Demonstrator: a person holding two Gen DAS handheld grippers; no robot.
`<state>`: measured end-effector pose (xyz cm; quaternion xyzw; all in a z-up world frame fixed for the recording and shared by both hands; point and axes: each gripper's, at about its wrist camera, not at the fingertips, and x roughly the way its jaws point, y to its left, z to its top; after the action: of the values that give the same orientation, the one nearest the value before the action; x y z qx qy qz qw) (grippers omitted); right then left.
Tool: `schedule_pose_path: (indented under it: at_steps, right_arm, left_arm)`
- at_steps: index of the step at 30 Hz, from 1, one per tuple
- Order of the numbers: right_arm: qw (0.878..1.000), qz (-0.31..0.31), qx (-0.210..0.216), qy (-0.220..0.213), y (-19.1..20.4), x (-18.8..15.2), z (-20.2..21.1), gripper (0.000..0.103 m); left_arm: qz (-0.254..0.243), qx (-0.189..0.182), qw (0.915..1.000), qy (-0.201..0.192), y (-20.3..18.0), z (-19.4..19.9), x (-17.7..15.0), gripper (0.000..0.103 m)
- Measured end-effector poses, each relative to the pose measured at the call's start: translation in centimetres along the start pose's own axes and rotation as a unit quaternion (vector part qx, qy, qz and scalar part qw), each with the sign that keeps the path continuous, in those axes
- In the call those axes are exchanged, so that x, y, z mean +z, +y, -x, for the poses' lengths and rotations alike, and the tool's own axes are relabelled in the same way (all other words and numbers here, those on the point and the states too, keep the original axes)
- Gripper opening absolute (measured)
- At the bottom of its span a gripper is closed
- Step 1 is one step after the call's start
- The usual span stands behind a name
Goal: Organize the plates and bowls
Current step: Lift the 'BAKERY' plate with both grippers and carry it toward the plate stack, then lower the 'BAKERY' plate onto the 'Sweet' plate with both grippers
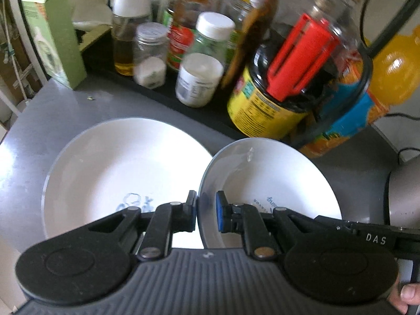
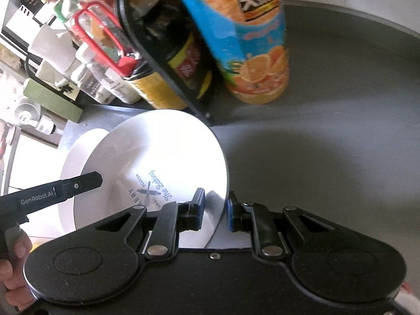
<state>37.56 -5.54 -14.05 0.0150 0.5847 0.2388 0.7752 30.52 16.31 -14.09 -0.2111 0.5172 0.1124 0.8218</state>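
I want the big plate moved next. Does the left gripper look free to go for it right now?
Probably not yet. The left gripper has its jaws around the rim of the small bowl, which the right gripper also grips. The large plate lies unobstructed beside it.

Bottles [image 1: 199, 60] motion-blurred — large plate [image 1: 110, 173] partly hidden behind bowl [image 1: 265, 183].

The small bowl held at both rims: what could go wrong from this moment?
The small bowl is gripped only at thin rim edges by the left gripper and the right gripper; uneven pulling could twist it loose. It hangs tilted partly over the large plate, so a slip could knock ceramic on ceramic. The orange drink bottle and dark sauce bottle stand close behind; a forward swing might topple them.
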Motion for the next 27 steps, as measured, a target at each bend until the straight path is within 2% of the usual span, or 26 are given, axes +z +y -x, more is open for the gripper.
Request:
schedule_pose_path:
  at_steps: [16,27]
  right_arm:
    - [0.999,0.042,0.018,-0.007,6.5,0.2,-1.1,0.016]
    - [0.996,0.082,0.028,0.011,11.6,-0.2,-3.2,0.015]
  left_arm:
    - [0.032,0.016,0.9993,-0.013,6.5,1.8,1.2,0.013]
    - [0.064,0.034,0.9973,-0.014,11.9,2.3,1.3,0.013]
